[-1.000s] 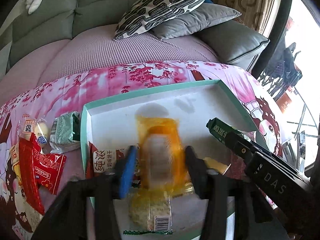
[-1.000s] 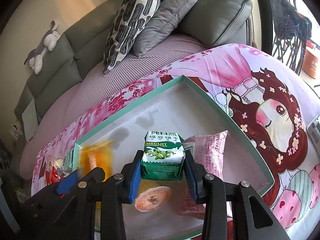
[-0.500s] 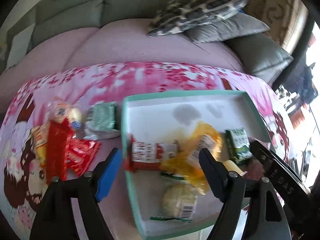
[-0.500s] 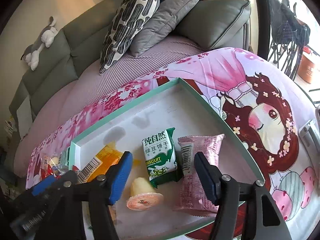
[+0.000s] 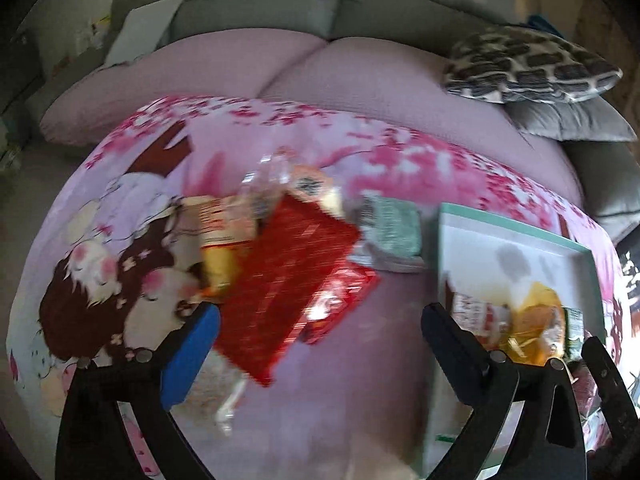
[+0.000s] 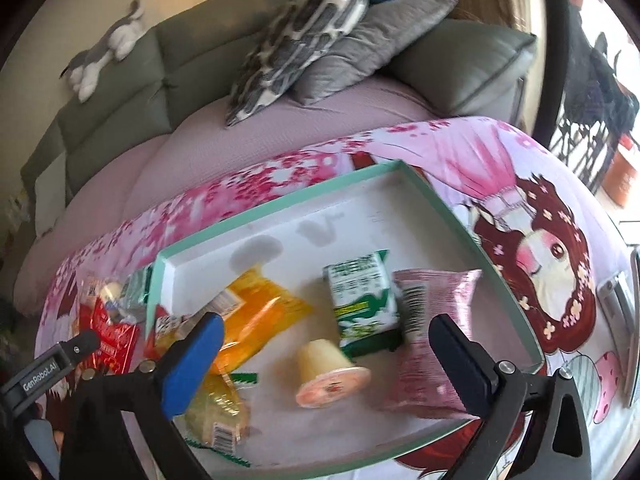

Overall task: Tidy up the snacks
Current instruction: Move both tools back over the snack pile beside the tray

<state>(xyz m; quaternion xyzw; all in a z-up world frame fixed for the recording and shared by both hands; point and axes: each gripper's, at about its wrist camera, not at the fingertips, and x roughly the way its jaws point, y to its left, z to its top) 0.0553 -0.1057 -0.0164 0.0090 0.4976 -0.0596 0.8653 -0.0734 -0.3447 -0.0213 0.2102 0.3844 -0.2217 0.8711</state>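
Observation:
A white tray with a teal rim point(image 6: 404, 208) lies on a pink cartoon-print cloth. In it lie an orange packet point(image 6: 256, 316), a green biscuit packet point(image 6: 360, 300), a pink packet point(image 6: 432, 320), a jelly cup point(image 6: 328, 372) and a round cake packet point(image 6: 212, 412). My right gripper point(image 6: 324, 356) is open and empty above them. My left gripper point(image 5: 320, 344) is open and empty above loose snacks left of the tray point(image 5: 516, 232): a large red packet point(image 5: 288, 280), a green packet point(image 5: 390, 232) and yellow packets point(image 5: 218, 232).
A grey-green sofa with a mauve seat cover point(image 6: 248, 140) runs behind the cloth. Patterned and grey cushions point(image 6: 320, 40) and a plush toy point(image 6: 104, 48) sit on it. A metal object point(image 6: 632, 320) lies at the cloth's right edge.
Both grippers opened and dropped their packets into the tray. The left gripper then swung left over the loose snacks. The right gripper pulled back slightly.

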